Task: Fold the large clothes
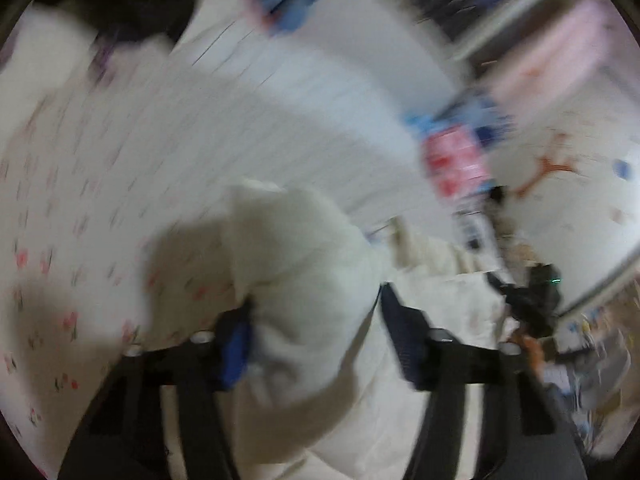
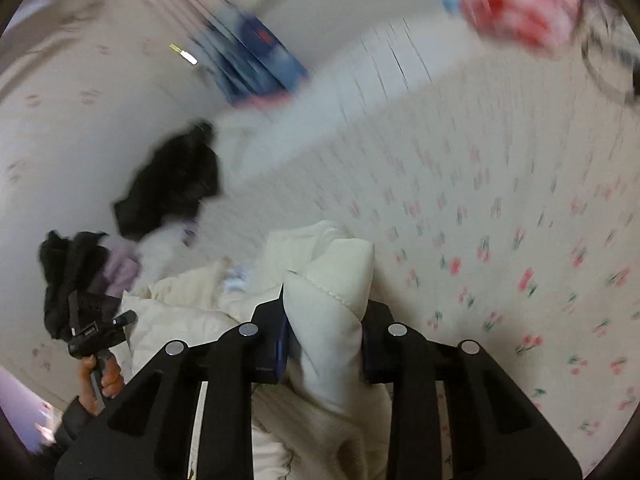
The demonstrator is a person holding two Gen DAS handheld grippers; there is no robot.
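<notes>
A large cream padded garment (image 1: 304,248) lies bunched on a floral bedsheet (image 1: 80,184). My left gripper (image 1: 316,312) is shut on a thick fold of it, held between the dark fingers (image 1: 404,336). My right gripper (image 2: 324,328) is shut on another padded fold of the same cream garment (image 2: 332,280). The rest of the garment trails left below it. The left gripper also shows in the right wrist view (image 2: 96,332), held in a hand at the lower left. Both views are motion-blurred.
A black garment (image 2: 176,184) and a dark and lilac pile (image 2: 80,268) lie on the bed to the left. A red and pink item (image 2: 520,8) is far right, a blue item (image 2: 260,64) far back. White wall with decals (image 1: 560,184) at right.
</notes>
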